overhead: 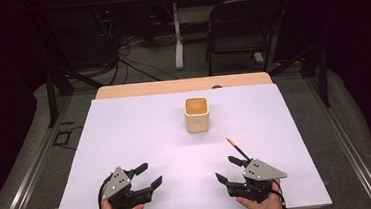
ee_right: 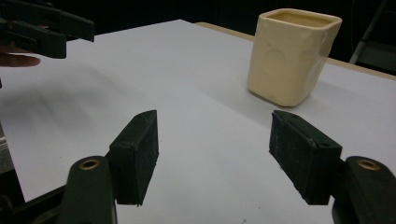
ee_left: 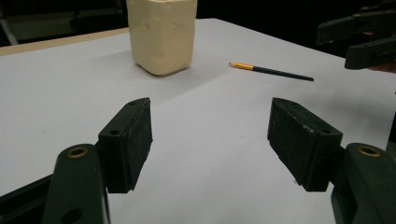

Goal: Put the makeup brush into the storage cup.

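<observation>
Right gripper (overhead: 230, 169) open, pencil (overhead: 238, 149) just beyond

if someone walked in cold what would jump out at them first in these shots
The cream square cup stands upright and alone near the middle of the white table sheet, toward its far side. A black pencil with a gold band lies flat nearer the person, just ahead of the right tool. Both that one and the left tool rest at the near edge, jaws wide open with nothing between them.
</observation>
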### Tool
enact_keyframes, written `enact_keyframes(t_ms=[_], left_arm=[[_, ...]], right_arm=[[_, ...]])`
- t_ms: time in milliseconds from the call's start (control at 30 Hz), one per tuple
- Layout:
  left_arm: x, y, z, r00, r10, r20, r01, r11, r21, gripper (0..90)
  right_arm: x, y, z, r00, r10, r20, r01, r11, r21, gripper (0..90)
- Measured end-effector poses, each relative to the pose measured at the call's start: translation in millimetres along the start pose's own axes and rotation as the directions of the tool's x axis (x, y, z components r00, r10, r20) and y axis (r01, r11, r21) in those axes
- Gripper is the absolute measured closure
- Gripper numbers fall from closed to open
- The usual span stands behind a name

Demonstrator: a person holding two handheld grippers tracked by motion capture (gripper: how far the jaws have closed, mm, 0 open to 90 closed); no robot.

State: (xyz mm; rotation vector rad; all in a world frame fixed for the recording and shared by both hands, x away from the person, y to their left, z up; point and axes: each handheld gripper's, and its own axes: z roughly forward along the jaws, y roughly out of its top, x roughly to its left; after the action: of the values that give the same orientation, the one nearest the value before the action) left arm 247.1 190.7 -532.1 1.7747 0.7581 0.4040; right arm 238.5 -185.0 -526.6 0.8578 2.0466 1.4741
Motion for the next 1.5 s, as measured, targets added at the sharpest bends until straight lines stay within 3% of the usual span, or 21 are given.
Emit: enact_keyframes(t_ms=[567,833,1033,1300,1500], left_arm=[[2.0,0.7,-1.2,0.9985,0.032,-0.044,-0.031,0.9995,0.009,32.2],[6.1,-2.1,-1.7,0.9989,0.013,-0.045,-0.011,0.9996,0.026,32.6],[7.0,-1.7,-3.5,0.9985,0.015,-0.053,-0.013,0.9995,0.029,32.5],[10.5,-1.4,-4.1,0.9987,-0.011,-0.049,0.012,0.9996,0.025,32.5],[9.8,-1.4,-3.3,0.999,0.0,-0.045,0.001,0.9994,0.034,32.5]], right_arm=[[-0.6,-1.4,-0.7,0.9996,-0.017,0.021,0.016,0.999,0.044,31.3],[-5.2,2.0,-4.4,0.999,-0.019,0.041,0.018,0.999,0.04,31.2],[-10.2,2.4,-3.4,0.9992,-0.013,0.039,0.011,0.997,0.074,31.6],[-12.3,1.2,-5.1,0.9992,-0.009,0.04,0.004,0.993,0.119,33.0],[-17.6,0.3,-7.2,0.9984,0.009,0.056,-0.017,0.99,0.138,34.6]])
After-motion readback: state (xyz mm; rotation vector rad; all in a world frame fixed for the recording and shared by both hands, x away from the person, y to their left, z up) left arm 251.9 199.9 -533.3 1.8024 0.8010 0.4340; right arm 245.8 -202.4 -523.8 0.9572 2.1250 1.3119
